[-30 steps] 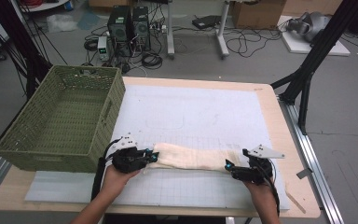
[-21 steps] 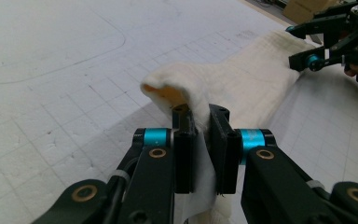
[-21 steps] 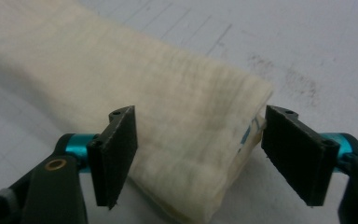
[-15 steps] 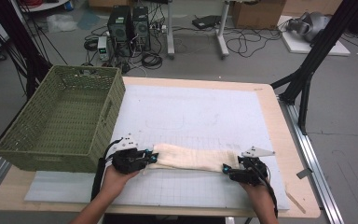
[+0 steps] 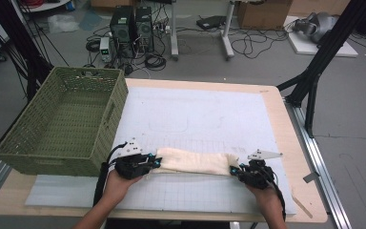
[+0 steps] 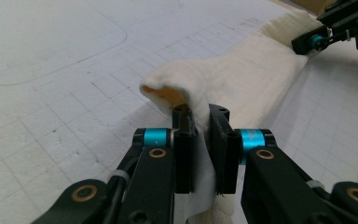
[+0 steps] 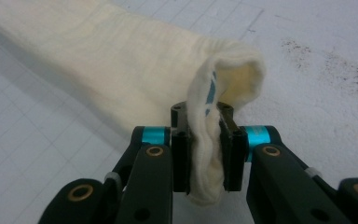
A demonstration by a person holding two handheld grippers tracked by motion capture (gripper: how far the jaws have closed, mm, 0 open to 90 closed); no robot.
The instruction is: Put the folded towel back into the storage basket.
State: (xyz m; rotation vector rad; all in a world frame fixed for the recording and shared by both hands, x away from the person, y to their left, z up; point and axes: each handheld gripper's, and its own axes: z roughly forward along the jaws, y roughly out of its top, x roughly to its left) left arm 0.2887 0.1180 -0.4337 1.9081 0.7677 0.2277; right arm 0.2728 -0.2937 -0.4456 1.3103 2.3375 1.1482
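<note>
A cream towel (image 5: 194, 162), folded into a long strip, lies across the white gridded mat (image 5: 195, 119) near the table's front edge. My left gripper (image 5: 156, 163) is shut on the strip's left end, whose cloth (image 6: 242, 79) bunches up between the black jaws (image 6: 203, 122). My right gripper (image 5: 232, 171) has just been closing, and its pads now pinch the towel's right end. In the right gripper view (image 7: 204, 122) that edge of the towel (image 7: 121, 65) curls up over the jaws. The other gripper (image 6: 328, 37) appears at the strip's far end in the left gripper view.
A green woven basket (image 5: 66, 121) stands on the table's left side, close behind my left hand. The table's wooden rim (image 5: 286, 124) runs along the right. Computer towers, cables and stand legs are on the floor beyond the far edge.
The right gripper's jaws have closed onto the towel's right end. Both hands have kept their places, and the towel lies as before.
</note>
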